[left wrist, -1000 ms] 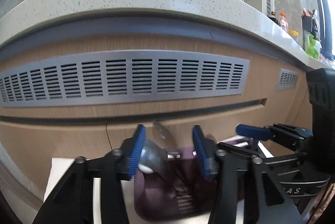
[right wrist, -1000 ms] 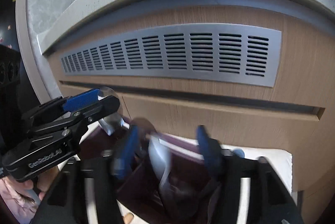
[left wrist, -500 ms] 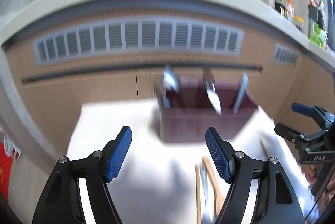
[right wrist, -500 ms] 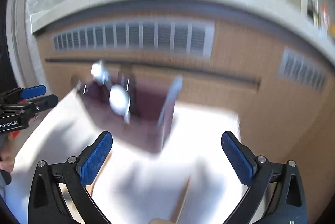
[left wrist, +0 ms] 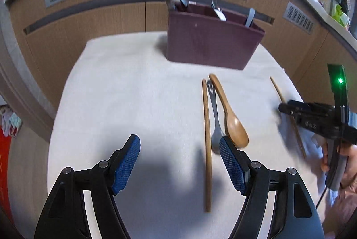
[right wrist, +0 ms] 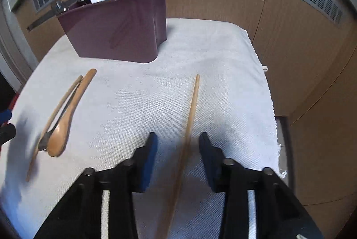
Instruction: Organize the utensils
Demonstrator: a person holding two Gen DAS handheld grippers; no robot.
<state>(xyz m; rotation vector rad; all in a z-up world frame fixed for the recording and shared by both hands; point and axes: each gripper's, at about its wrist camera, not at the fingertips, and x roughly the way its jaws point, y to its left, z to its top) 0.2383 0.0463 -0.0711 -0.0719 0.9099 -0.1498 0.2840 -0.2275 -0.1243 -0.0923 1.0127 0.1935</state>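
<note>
Wooden chopstick (right wrist: pixel 191 109) lying straight on white cloth (right wrist: pixel 138 100), maroon caddy (right wrist: pixel 116 29) behind

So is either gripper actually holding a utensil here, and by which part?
Neither. The left gripper is open over bare cloth. The right gripper has just been closing around the lone chopstick, low on its length, with gaps still visible at both pads.

Partial embossed lettering on right gripper (left wrist: pixel 282 108) body in left wrist view, roughly "OAS", blurred, not surely legible. No other readable text.
</note>
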